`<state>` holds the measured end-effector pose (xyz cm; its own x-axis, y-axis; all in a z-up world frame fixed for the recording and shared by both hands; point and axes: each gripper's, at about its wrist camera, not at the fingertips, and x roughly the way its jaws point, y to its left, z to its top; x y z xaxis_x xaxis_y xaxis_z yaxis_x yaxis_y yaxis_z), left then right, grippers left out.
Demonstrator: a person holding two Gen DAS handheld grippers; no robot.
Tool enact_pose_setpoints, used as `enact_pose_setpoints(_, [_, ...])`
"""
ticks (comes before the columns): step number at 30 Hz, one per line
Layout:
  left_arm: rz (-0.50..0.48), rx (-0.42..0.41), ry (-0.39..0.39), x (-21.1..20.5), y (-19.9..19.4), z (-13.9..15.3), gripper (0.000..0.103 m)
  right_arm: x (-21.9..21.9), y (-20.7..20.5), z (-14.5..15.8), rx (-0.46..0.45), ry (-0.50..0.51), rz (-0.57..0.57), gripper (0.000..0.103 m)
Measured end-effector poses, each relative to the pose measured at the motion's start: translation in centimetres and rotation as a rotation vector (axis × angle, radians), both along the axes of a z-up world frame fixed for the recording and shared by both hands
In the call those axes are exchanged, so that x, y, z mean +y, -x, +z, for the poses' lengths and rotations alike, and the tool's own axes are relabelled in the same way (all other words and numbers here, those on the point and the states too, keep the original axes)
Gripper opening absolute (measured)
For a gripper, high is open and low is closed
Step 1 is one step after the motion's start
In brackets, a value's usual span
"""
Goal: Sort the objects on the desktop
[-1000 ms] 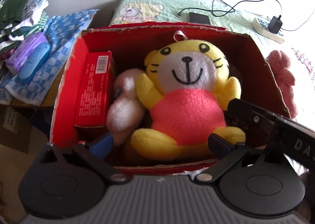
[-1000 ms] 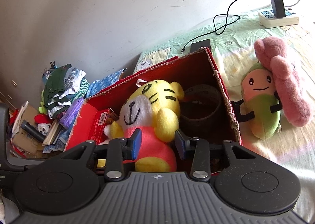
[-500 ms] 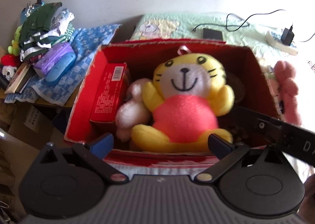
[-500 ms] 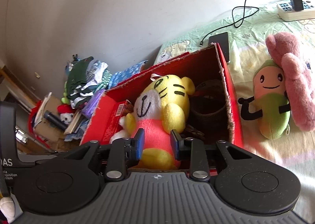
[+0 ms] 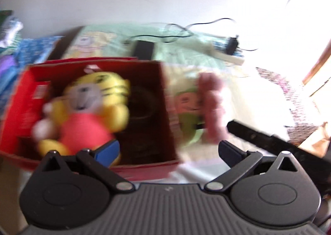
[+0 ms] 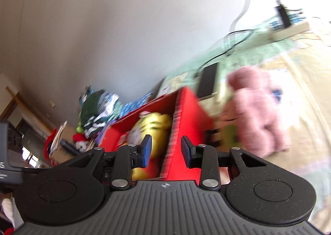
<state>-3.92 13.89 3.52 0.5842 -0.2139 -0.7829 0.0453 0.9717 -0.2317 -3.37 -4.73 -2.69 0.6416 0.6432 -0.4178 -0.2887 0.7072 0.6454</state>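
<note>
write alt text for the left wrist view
Blurred by motion: an open red cardboard box holds a yellow tiger plush in a pink shirt. A green and pink plush lies outside it, beyond the open left gripper.

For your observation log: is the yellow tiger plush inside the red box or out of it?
Inside. The yellow tiger plush sits between the walls of the red box; the right wrist view shows the same.
</note>
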Motion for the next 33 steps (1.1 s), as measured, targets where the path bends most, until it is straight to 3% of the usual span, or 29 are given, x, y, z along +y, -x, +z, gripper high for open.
enact_pose_setpoints(3, [-0.039, 0.012, 0.051, -2.9, -1.9, -0.4, 0.102, -3.1, -0.2, -0.9, 0.028, 0.004, -0.077, 0.035])
enact_pose_setpoints(8, [-0.091, -0.019, -0.042, -8.3, -4.8, -1.5, 0.102, -8.1, -1.3, -3.8, 0.116, -0.028, -0.188, 0.035])
enact_pose_setpoints(13, [-0.104, 0.026, -0.076, -11.1, -8.3, -4.6, 0.091, -10.8, -2.8, -6.4, 0.196, -0.1, -0.223, 0.035])
enact_pose_setpoints(17, [-0.073, 0.073, -0.097, -10.7, -10.4, -6.7, 0.079, -10.4, -4.6, -7.8, 0.195, -0.063, -0.181, 0.035])
enact_pose_setpoints(21, [-0.062, 0.126, -0.082, -10.1, -12.0, -8.1, 0.06, -9.2, -5.7, -9.2, 0.18, 0.02, -0.098, 0.035])
enact_pose_setpoints(31, [-0.076, 0.115, -0.061, -10.3, -13.2, -8.1, 0.058, -6.6, -8.5, -10.6, 0.142, 0.112, -0.006, 0.035])
enact_pose_setpoints(33, [-0.085, 0.117, -0.052, -10.4, -13.2, -8.1, 0.046, -6.4, -9.1, -10.9, 0.149, 0.108, -0.001, 0.035])
